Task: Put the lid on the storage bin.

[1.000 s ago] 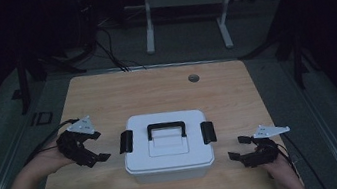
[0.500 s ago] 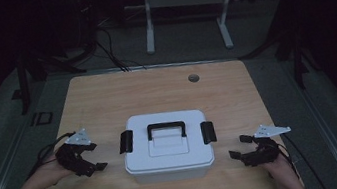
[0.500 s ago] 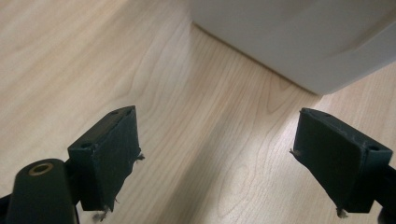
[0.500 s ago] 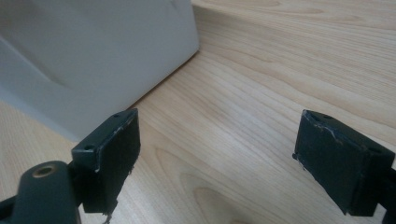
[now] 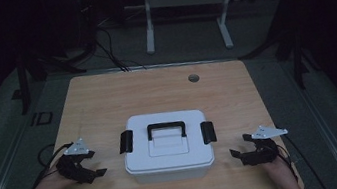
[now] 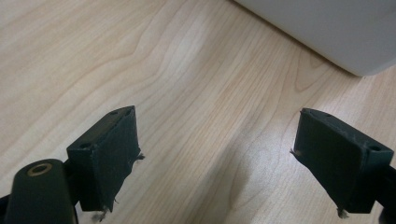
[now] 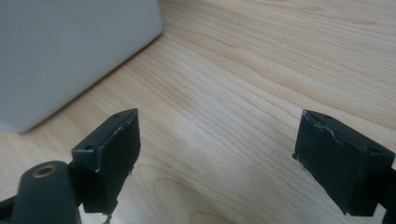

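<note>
Jaws of the left gripper (image 5: 90, 166) stood spread, holding nothing, beside the box (image 5: 167, 146) at mid-table (image 5: 106, 98); the right gripper (image 5: 243, 147) likewise. Uneven pulls on the side latches (image 5: 125, 141) risked skidding or tipping it.

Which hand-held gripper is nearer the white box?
The right hand-held gripper, just off the white box on its right. The left hand-held gripper sits slightly farther off its left side. Both open.

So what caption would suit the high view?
Two open grippers flank a closed white box on a wooden table.
</note>
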Available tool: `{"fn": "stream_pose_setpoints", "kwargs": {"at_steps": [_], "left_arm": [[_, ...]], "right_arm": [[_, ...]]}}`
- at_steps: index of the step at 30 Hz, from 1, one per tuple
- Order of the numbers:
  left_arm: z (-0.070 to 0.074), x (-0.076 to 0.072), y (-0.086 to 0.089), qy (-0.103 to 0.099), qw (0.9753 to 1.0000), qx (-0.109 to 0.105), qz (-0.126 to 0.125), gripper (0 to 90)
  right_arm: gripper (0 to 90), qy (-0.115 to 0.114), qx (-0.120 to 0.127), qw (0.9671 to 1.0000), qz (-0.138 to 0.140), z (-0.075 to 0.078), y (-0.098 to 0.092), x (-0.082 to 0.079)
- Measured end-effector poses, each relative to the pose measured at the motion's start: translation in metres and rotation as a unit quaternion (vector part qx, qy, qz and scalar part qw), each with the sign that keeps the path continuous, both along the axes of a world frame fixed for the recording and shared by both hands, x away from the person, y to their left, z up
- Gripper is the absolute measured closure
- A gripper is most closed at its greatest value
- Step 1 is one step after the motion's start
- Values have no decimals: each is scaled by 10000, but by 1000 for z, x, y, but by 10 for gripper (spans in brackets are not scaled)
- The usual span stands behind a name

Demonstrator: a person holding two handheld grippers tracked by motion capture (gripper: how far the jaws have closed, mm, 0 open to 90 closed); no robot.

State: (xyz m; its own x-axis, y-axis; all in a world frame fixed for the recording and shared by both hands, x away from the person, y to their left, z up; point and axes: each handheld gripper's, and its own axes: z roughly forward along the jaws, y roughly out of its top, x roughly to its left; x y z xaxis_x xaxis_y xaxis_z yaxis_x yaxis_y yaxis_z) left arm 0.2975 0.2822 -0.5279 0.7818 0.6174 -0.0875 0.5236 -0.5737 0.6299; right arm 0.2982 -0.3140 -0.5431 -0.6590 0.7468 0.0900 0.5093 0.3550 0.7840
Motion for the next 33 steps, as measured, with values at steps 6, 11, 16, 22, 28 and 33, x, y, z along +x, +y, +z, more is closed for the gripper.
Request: {"fn": "stream_pose_setpoints", "kwargs": {"at_steps": [6, 11, 16, 22, 28, 33], "left_arm": [[-9, -4, 0, -143, 9996, 151, 201, 140], [-16, -8, -3, -297, 9985, 309, 339, 139], [-22, -13, -5, -523, 9966, 355, 531, 114], [-21, -18, -3, -889, 9891, 122, 1171, 87], [-21, -21, -2, -1186, 9799, 64, 1603, 87], [-25, -23, -4, -1417, 9698, 323, 1957, 85]], "right_arm": [[141, -303, -62, 9987, -413, -2, -6, -1], [139, -496, -221, 9955, -773, -5, -9, -1], [139, -593, -174, 9928, -1024, -6, -13, -3], [136, -689, -85, 9891, -1298, -6, -16, -6], [135, -679, -6, 9857, -1540, -6, -18, -7], [124, -644, 4, 9847, -1617, -7, -20, -7]]}}
